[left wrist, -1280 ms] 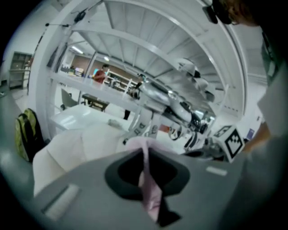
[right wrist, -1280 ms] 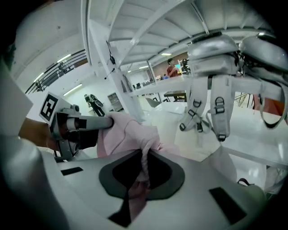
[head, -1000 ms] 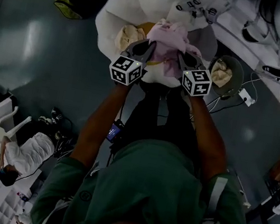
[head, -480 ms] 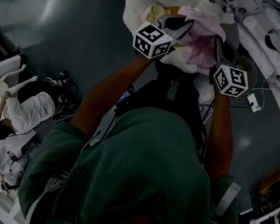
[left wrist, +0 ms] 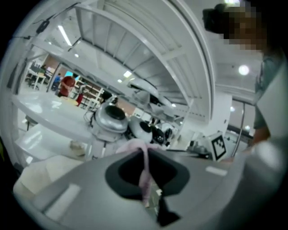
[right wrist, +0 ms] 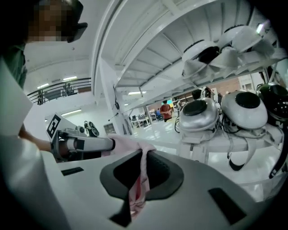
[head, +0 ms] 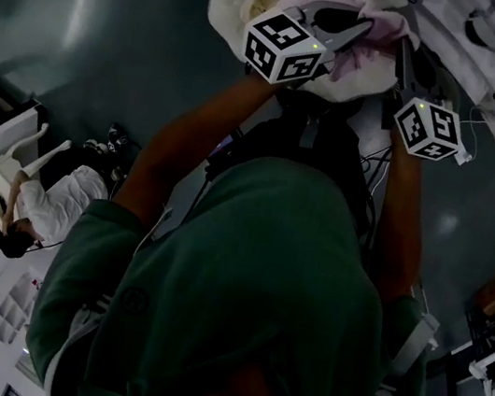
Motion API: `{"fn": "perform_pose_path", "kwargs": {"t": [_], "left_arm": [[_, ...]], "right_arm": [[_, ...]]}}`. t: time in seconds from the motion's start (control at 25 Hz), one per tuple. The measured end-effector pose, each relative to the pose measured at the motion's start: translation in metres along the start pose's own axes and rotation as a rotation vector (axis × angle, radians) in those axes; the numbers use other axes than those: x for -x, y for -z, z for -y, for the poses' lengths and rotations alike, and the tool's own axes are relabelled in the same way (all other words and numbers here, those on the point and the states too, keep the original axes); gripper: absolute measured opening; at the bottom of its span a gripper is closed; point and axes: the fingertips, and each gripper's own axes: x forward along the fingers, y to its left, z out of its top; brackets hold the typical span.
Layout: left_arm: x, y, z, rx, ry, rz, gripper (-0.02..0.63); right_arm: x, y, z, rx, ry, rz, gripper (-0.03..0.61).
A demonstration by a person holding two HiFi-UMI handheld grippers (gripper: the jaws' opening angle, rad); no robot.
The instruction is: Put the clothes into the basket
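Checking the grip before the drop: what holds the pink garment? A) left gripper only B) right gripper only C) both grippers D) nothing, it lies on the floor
C: the pink garment is pinched between the shut jaws of the left gripper and of the right gripper alike.

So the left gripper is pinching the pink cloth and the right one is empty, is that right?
Not quite. The right gripper is not empty: its jaws are shut on the pink cloth too, as the right gripper view shows. The left gripper does pinch it, as you said.
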Motion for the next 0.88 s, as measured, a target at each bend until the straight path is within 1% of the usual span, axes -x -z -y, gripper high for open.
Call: {"fn": "perform_pose_path", "kwargs": {"t": [0.16, 0.28, 0.48, 0.64, 0.88], "left_arm": [[-0.009, -0.037, 0.031, -0.053, 0.077, 0.024, 0.021], [-0.024, -0.061, 0.065, -0.086, 0.138, 0.045, 0.021], [-0.057, -0.087, 0.123, -0.133, 0.234, 0.074, 0.021], [-0.099, -0.086, 0.158, -0.149, 0.284, 0.061, 0.021], [-0.166, -0.066, 0.215, -0.147, 0.373, 0.011, 0.021]], "right_arm": [[0.035, -0.044, 0.008, 0.016, 0.037, 0.113, 0.014], [0.066, -0.08, 0.023, 0.033, 0.064, 0.189, 0.014], [0.115, -0.128, 0.055, 0.049, 0.103, 0.276, 0.014], [0.162, -0.138, 0.092, 0.048, 0.162, 0.317, 0.014], [0.231, -0.13, 0.15, 0.027, 0.272, 0.34, 0.014]]}}
